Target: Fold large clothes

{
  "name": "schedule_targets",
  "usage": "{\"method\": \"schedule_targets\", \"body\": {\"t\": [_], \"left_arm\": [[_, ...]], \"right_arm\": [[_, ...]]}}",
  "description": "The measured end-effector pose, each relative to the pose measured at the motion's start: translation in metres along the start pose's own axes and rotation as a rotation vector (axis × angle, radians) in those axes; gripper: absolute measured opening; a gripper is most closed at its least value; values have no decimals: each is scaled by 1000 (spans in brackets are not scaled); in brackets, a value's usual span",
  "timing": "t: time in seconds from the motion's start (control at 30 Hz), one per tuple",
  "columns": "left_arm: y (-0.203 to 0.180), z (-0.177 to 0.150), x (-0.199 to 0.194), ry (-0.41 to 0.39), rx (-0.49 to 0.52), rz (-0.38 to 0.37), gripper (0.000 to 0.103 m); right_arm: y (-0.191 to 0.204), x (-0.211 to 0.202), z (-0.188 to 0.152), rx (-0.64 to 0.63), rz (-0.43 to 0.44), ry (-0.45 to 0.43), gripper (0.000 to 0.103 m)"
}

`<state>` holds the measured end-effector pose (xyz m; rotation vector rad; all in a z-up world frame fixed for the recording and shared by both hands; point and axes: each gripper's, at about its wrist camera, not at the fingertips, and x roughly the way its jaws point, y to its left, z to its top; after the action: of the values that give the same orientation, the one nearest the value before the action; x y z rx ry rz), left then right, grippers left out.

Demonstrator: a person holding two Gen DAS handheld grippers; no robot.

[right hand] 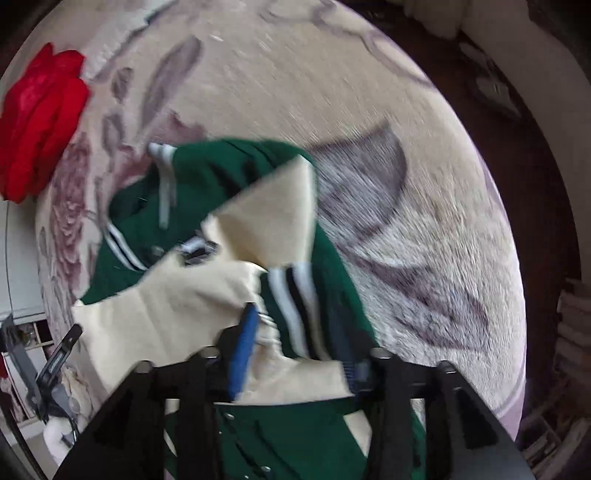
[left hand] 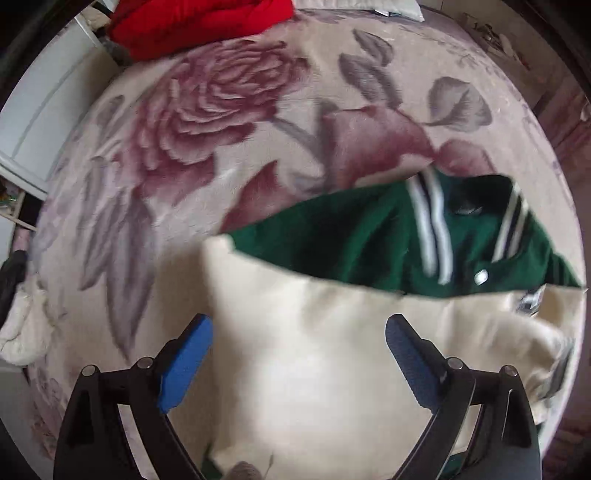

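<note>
A green varsity jacket (left hand: 354,243) with cream sleeves and a striped collar lies on a floral blanket. In the left wrist view a cream sleeve (left hand: 306,362) is folded across the body. My left gripper (left hand: 299,343) is open just above it, blue fingers (left hand: 184,362) spread, holding nothing. In the right wrist view the jacket (right hand: 207,184) is bunched, with the other cream sleeve (right hand: 269,218) folded over it. My right gripper (right hand: 295,350) has jacket cloth with a striped cuff (right hand: 291,295) lying between its fingers; the right finger is hidden and the frame is blurred.
The floral blanket (left hand: 229,122) covers the bed. A red garment (left hand: 195,26) lies at the far edge and shows in the right wrist view (right hand: 40,118). White furniture (left hand: 37,110) stands left of the bed. Dark floor (right hand: 546,184) borders the right.
</note>
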<state>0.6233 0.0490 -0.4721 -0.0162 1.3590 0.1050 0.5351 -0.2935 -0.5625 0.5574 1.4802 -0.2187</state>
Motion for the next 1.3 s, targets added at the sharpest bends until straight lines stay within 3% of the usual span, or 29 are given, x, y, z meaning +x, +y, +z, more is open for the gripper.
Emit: {"method": "schedule_targets", "body": {"t": [0.07, 0.2, 0.27, 0.33, 0.43, 0.47, 0.5, 0.53, 0.63, 0.77, 0.93, 1.0, 1.07, 1.13, 1.2, 1.23, 1.3], "left_arm": [[-14, 26, 19, 51, -6, -72, 97], [-41, 62, 62, 37, 101, 120, 97], [-46, 67, 87, 23, 199, 258, 97], [-43, 65, 99, 7, 260, 335, 97], [-33, 58, 105, -3, 266, 341, 97], [-31, 58, 105, -3, 258, 337, 97], [-28, 56, 106, -3, 250, 330, 97], [-24, 55, 104, -4, 241, 323, 97], [-19, 56, 94, -30, 225, 317, 97], [-14, 64, 74, -85, 203, 328, 97], [-5, 74, 71, -76, 189, 332, 97], [-4, 74, 71, -74, 183, 333, 97], [-3, 70, 67, -85, 178, 337, 97], [-5, 64, 64, -95, 172, 334, 97], [-11, 58, 65, -97, 175, 326, 97], [-18, 54, 67, -89, 182, 314, 97], [-28, 50, 72, -79, 195, 306, 97]], "right_arm": [[39, 6, 12, -37, 58, 8, 59], [122, 71, 44, -118, 323, 123, 59], [160, 121, 56, -146, 384, 212, 58], [187, 161, 64, -159, 406, 268, 56], [212, 206, 69, -187, 435, 321, 55], [213, 216, 64, -193, 433, 320, 50], [218, 220, 63, -212, 435, 305, 35], [225, 219, 61, -254, 422, 284, 7], [236, 211, 54, -300, 413, 238, 5], [243, 180, 60, -257, 355, 117, 3], [252, 178, 85, -222, 244, 54, 2], [251, 182, 87, -240, 226, 87, 3], [242, 183, 92, -189, 263, 163, 6], [225, 168, 96, -138, 256, 163, 13], [194, 135, 99, -102, 201, 100, 31], [189, 129, 98, -90, 183, 84, 45], [173, 123, 94, -74, 146, 87, 50]]}}
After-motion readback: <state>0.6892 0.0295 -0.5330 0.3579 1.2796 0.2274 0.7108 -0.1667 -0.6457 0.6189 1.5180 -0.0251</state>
